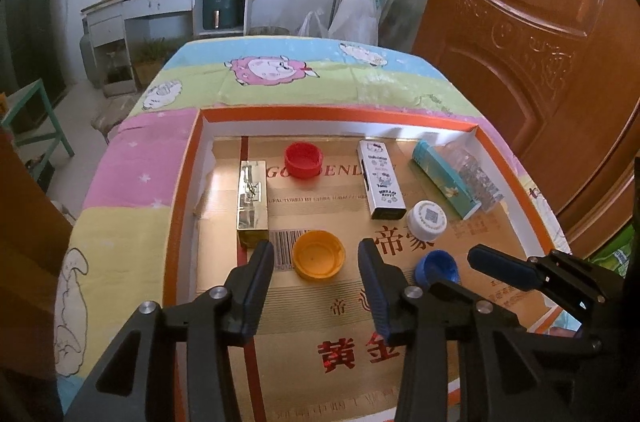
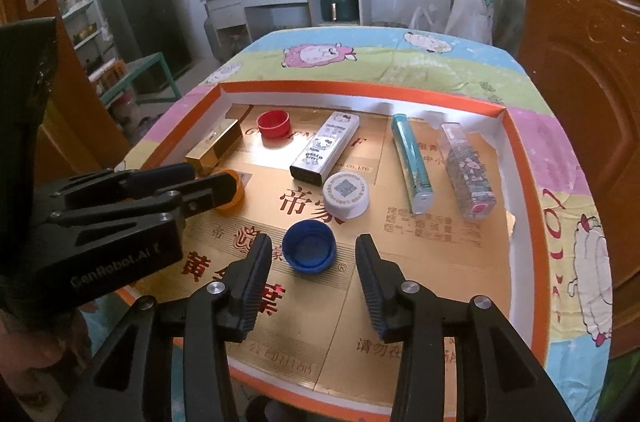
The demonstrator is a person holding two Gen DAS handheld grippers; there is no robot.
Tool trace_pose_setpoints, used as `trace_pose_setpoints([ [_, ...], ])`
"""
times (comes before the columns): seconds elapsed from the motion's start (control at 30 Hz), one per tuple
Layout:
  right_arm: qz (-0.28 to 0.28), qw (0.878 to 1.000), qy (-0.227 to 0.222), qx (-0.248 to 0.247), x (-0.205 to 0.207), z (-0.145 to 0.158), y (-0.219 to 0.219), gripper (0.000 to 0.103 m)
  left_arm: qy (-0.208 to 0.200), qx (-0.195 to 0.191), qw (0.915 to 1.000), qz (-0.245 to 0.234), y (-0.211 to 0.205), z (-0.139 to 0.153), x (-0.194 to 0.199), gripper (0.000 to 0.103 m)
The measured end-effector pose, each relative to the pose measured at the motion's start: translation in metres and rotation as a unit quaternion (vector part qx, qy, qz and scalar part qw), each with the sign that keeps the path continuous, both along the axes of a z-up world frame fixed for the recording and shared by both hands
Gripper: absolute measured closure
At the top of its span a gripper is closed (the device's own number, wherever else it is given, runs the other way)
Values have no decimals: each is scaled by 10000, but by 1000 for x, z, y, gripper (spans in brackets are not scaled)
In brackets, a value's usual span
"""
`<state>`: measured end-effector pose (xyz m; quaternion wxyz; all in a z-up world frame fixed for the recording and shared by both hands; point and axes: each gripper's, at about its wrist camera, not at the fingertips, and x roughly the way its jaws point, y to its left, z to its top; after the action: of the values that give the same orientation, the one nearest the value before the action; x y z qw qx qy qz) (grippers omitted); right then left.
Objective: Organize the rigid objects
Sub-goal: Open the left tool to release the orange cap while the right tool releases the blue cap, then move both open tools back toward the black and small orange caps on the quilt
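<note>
Shallow orange-rimmed tray (image 1: 182, 182) with gold cardboard floor sits on a cartoon-sheep cloth (image 1: 280, 70); everything placed relative to the tray.

Left gripper (image 1: 316, 262) hovers over the tray's near-left part, jaws spread wide, nothing between the pads. Orange cap (image 1: 319, 255), open side up, lies on the tray floor just ahead of and between the two fingertips, not touched.

Right gripper (image 2: 314, 256) over the tray's near-middle, jaws also wide apart, holding nothing. Blue cap (image 2: 309, 248), open side up, lies on the floor between its fingertips, apart from both pads.

Other items in the tray:
- gold box (image 1: 252, 206) lying flat near the left wall, just beyond the orange cap
- red cap (image 1: 303, 160), open side up, far-left of centre
- white Hello Kitty box (image 1: 380, 180) lying flat, far centre
- white cap (image 1: 426, 218) with a QR code on top, closed side up, centre, just beside the near end of the Hello Kitty box
- teal tube (image 2: 412, 162) lying flat, right of centre
- clear patterned box (image 2: 468, 174) lying flat near the right wall, beside the teal tube, not touching
</note>
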<state>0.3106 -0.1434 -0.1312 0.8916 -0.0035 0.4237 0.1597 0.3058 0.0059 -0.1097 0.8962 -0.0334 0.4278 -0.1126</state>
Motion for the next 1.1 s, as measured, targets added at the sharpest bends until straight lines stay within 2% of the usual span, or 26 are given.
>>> trace_pose_setpoints([
  [1.1,-217,9991,-367,13,-69,48,-13,58,-414,55,9991,-29,-4,45,-62,59],
])
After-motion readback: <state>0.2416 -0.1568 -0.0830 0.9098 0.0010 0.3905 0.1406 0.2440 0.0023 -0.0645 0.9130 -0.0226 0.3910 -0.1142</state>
